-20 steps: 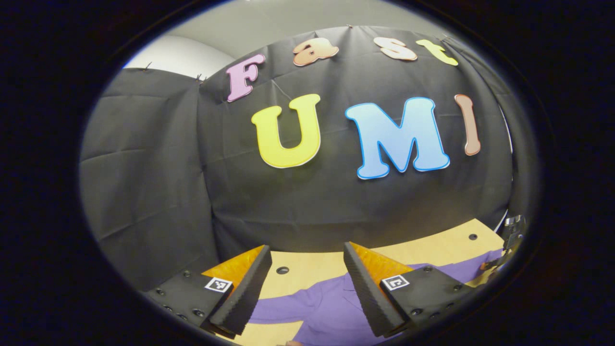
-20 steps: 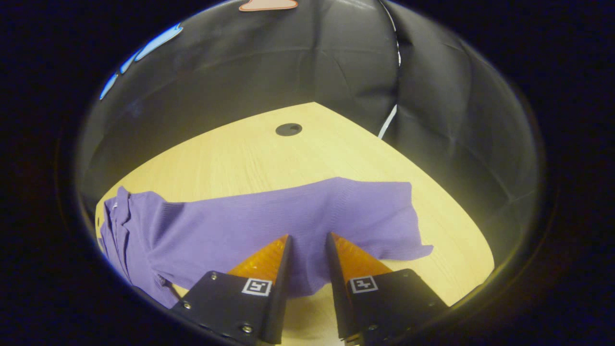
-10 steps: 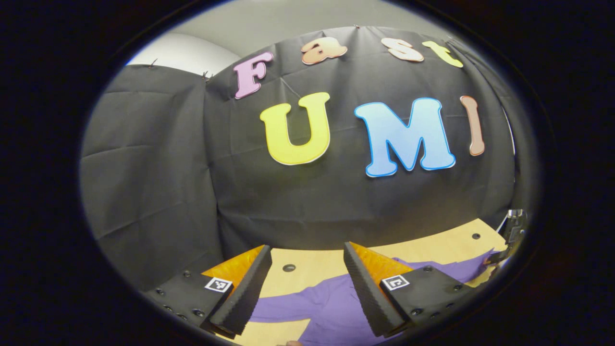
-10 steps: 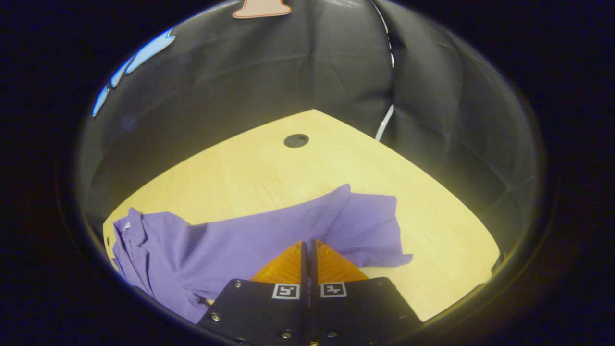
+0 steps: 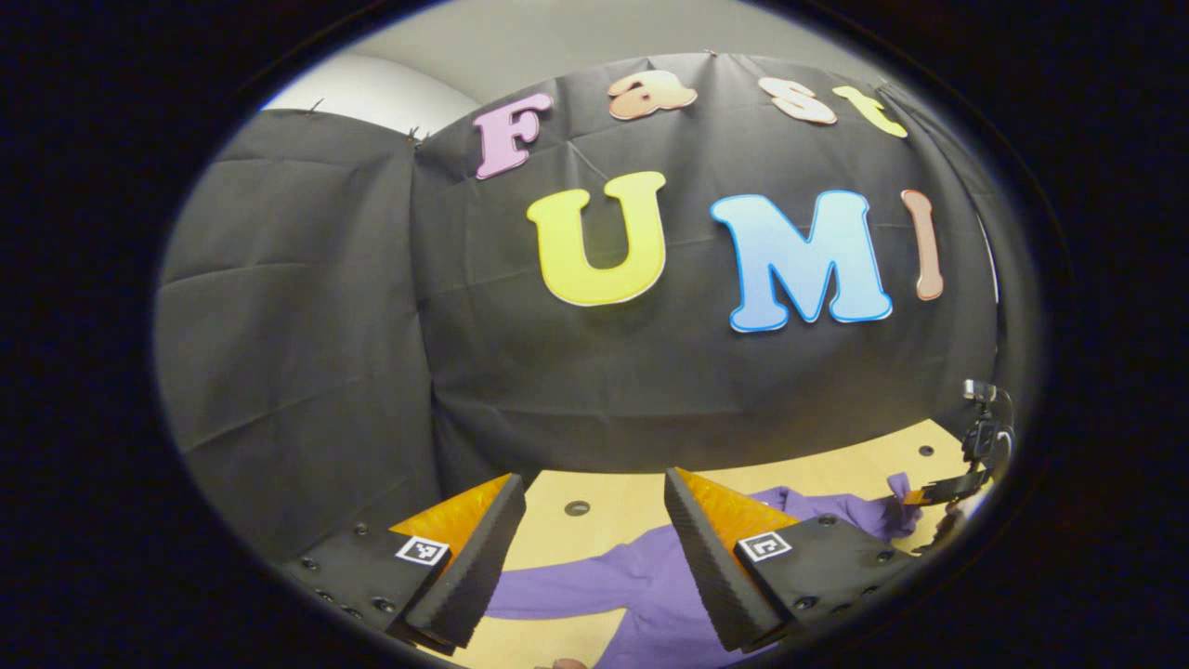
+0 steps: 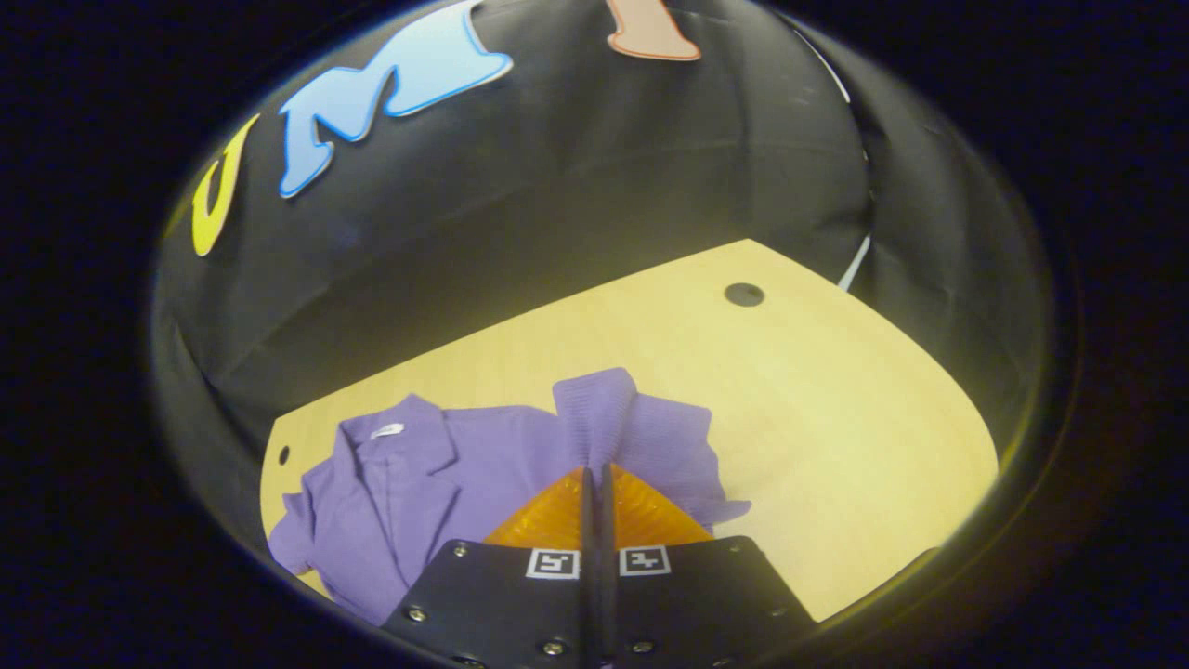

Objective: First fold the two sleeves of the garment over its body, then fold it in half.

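My right gripper (image 6: 594, 476), bottom centre of right gripper view: fingers pressed together on sleeve (image 6: 604, 418), cloth pinched into raised ridge just above tips. Garment (image 6: 446, 483) spreads left of tips, lower left of frame, collar toward frame left, flat on table (image 6: 817, 409). Body lies left of grip; I judge sleeve must travel that way. My left gripper (image 5: 585, 506), bottom of left gripper view: fingers wide apart, nothing between, hovering over near part of garment. Right gripper closer to sleeve; it owns this fold.
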Demonstrator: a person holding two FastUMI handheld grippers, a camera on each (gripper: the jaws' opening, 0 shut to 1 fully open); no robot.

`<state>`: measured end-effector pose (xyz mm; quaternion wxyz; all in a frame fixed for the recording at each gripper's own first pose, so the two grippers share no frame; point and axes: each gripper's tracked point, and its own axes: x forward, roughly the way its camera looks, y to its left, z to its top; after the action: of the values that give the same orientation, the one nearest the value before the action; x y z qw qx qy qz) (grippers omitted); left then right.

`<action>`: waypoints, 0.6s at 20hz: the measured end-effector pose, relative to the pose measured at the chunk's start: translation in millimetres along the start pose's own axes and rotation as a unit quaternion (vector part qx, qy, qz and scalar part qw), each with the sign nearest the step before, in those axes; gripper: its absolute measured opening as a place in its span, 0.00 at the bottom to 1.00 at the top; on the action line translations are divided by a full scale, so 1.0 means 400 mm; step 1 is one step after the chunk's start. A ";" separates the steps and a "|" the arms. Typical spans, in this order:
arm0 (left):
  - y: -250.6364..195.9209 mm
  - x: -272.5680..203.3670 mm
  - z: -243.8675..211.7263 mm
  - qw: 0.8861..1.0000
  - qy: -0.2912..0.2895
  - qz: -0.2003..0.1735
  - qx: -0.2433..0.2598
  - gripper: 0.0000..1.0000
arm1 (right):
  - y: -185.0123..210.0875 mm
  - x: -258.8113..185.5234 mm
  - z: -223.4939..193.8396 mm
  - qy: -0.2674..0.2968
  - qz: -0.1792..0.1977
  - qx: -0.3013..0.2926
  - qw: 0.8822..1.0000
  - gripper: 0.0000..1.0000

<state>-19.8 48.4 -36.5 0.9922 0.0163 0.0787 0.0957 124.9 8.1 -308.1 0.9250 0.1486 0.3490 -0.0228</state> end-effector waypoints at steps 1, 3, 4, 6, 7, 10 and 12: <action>0.007 -0.006 -0.007 1.000 0.006 0.003 0.000 0.96 | 0.048 -0.008 -0.009 0.000 0.010 -0.006 1.000 0.01; 0.025 -0.013 -0.018 1.000 0.014 0.011 0.001 0.96 | 0.147 -0.013 -0.038 0.003 0.031 -0.016 0.999 0.01; 0.039 -0.013 -0.021 1.000 0.016 0.015 0.003 0.97 | 0.197 -0.017 -0.051 0.004 0.043 -0.021 0.999 0.01; 0.059 -0.014 -0.028 1.000 0.019 0.023 0.005 0.97 | 0.295 -0.023 -0.084 0.009 0.067 -0.030 0.997 0.01; 0.067 -0.014 -0.032 0.999 0.021 0.026 0.005 0.96 | 0.342 -0.030 -0.101 0.012 0.076 -0.036 0.996 0.01; 0.086 -0.015 -0.041 0.999 0.026 0.031 0.005 0.96 | 0.463 -0.042 -0.164 0.023 0.104 -0.059 0.993 0.01; 0.099 -0.014 -0.047 0.999 0.029 0.033 0.004 0.96 | 0.537 -0.042 -0.213 0.034 0.118 -0.074 0.990 0.01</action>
<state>-35.8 86.5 -52.2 0.9857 0.0201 0.1070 0.1284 89.2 236.8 -302.0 0.9172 0.1206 0.3610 0.1176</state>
